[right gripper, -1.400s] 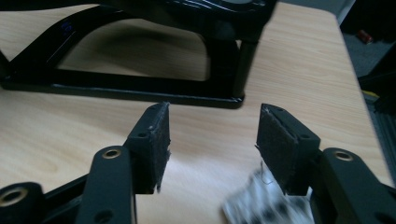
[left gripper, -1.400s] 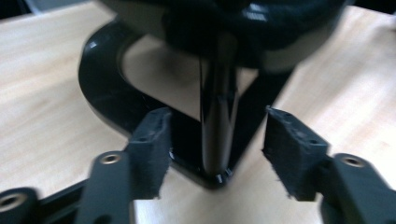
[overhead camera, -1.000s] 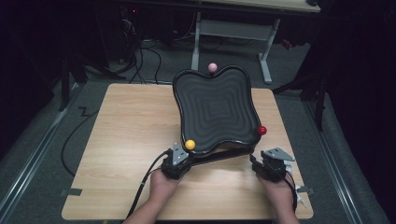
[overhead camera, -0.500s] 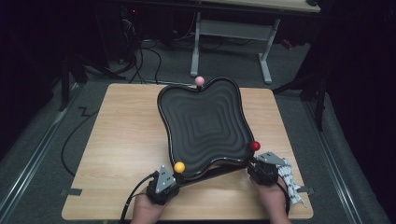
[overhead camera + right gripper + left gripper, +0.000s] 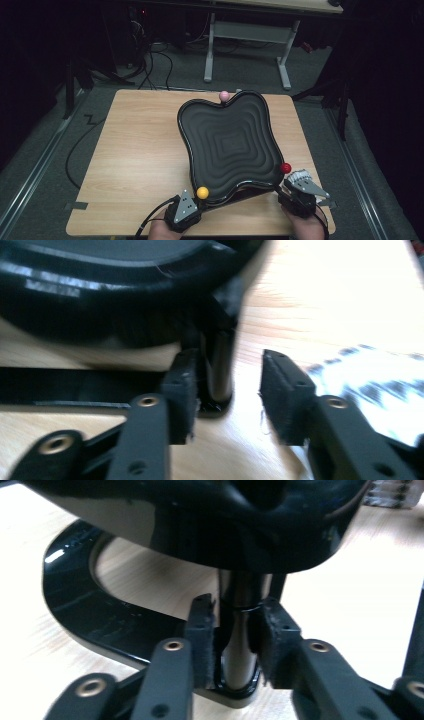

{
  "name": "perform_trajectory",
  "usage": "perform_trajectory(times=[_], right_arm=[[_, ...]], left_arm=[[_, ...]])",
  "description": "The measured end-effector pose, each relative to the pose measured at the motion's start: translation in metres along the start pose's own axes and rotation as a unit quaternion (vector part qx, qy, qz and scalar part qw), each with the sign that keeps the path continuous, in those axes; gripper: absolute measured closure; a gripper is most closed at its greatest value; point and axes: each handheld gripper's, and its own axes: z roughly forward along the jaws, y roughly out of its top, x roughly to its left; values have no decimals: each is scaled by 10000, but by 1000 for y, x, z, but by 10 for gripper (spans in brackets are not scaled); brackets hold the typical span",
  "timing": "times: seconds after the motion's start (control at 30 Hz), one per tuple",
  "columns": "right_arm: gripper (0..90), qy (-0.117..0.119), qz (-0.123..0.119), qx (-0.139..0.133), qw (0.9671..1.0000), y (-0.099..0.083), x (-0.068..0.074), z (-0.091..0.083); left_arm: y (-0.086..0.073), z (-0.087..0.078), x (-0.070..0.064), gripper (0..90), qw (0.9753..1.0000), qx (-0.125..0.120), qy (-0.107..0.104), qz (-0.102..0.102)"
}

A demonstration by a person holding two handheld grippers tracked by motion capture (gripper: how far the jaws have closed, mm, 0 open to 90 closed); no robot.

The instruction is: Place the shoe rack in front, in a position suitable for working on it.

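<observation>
Glossy black plastic tray, wavy four-lobed outline, inner face stepped in concentric ridges; sits raised on a black curved base frame w/ shiny upright posts. Tray is on the light wood-grain table, right of centre, near edge close to the person. Three small round knobs on the rim: yellow ball at near-left corner, red ball at near-right, pink ball at far edge.

Left gripper: black jaws w/ rough, fuzzy pads, closed in on the smooth black post under the tray's near-left corner; both pads look pressed to it. In high view left gripper sits just below the yellow ball, hand behind it at table edge, cable trailing left.

Right gripper: jaws apart; left pad touching or just beside the second post, right pad well clear of it. View blurred. Held low at near-right corner, by the red ball.
</observation>
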Motion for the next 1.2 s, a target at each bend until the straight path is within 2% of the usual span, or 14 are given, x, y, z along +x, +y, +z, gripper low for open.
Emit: perform_trajectory(times=[0.07,0.17,0.27,0.37,0.47,0.6,0.67,0.8,0.9,0.97,1.2], right_arm=[[514,4,-32,-134,9999,-6,-1,-11],[510,-47,-107,-248,9996,-12,-4,-26],[506,-160,-5,-228,9996,-17,-12,-38],[560,-439,35,-234,9988,-18,-18,-46],[553,-769,-84,-262,9967,-21,-24,-52],[539,-823,23,-171,9965,-29,-36,-52],[535,-867,108,-10,9962,-35,-43,-48],[529,-697,414,192,9965,-48,-56,-37],[554,-606,608,334,9957,-54,-61,-30],[602,-558,549,398,9961,-56,-62,-27],[766,-636,441,485,9958,-54,-53,-27]], left_arm=[[0,-4,6,592,9999,-50,-92,-77],[-1,-8,10,546,9999,-15,-100,57],[-2,-13,13,532,9995,80,-278,-84],[-3,-18,13,496,9996,114,-210,-126],[-3,-20,11,474,9996,79,-232,-160],[-3,-19,9,452,9999,59,-160,-11],[-5,-16,11,436,9998,95,-185,-60],[-8,-15,16,410,9992,121,-284,-262],[-8,-16,18,399,9993,63,-276,-264],[-9,-15,18,385,9994,45,-253,-247],[-12,-14,16,369,9997,14,-207,-124]])
